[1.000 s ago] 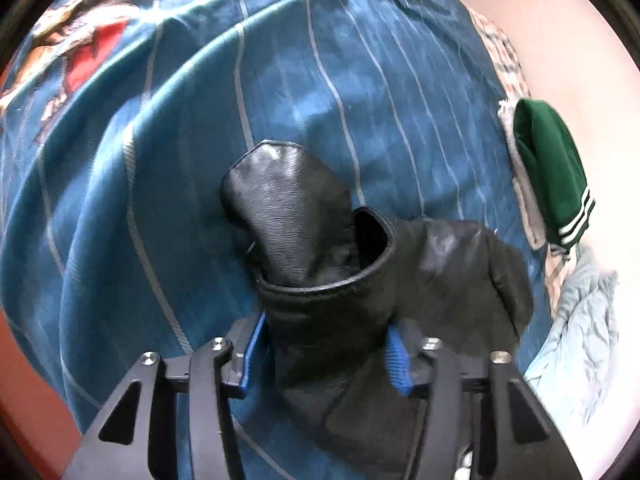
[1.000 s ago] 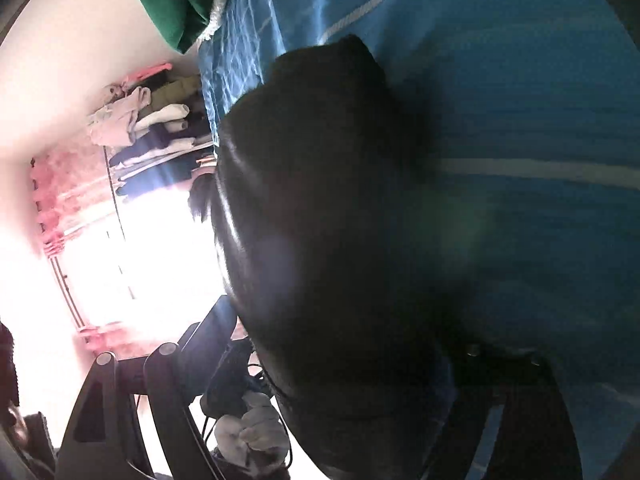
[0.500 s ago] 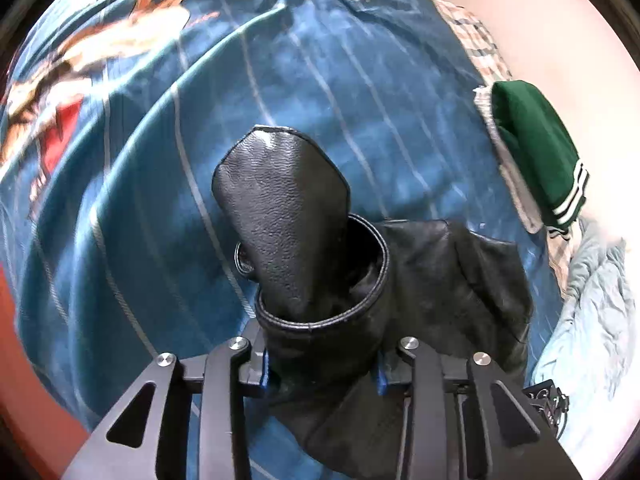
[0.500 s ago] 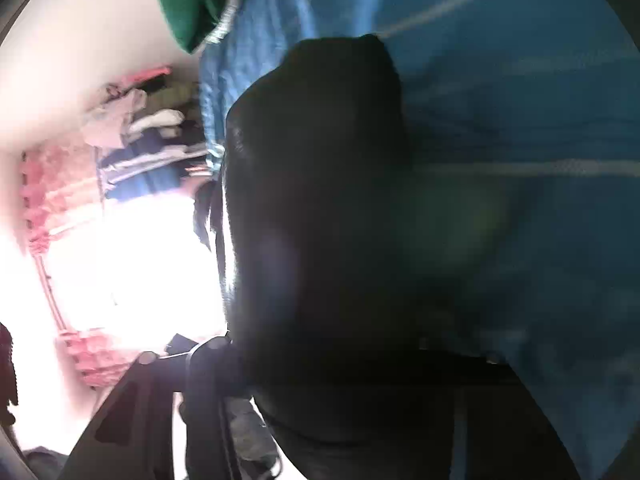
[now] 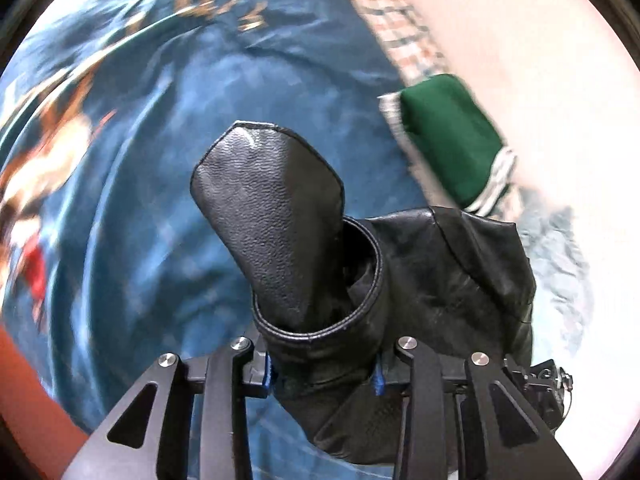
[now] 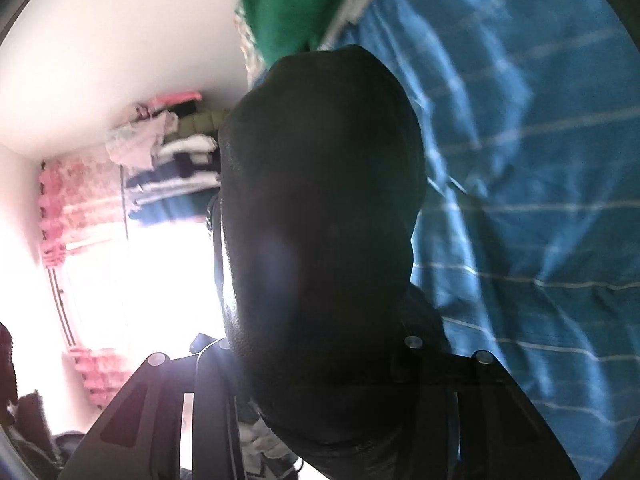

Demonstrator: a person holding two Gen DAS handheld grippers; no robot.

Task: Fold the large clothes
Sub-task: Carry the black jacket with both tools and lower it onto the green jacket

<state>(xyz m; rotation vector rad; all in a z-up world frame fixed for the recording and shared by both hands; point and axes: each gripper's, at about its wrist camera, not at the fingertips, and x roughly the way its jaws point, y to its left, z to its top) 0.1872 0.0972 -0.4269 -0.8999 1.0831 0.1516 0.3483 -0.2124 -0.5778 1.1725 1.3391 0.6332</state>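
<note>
- Left claw [image 5: 322, 372] narrowed, clamping black leather jacket [image 5: 280, 220], whose cuff rises straight ahead
- Right claw [image 6: 320, 364] still closing, jacket [image 6: 320, 220] bunched between its fingers, over blue bedspread [image 6: 520, 160]

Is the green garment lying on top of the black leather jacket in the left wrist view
No, the green garment lies apart on the blue bedspread's edge, beyond the black leather jacket.

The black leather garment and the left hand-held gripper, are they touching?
Touching. In the left wrist view, the black leather garment sits bunched between the left hand-held gripper's blue pads, which press on it from both sides.
</note>
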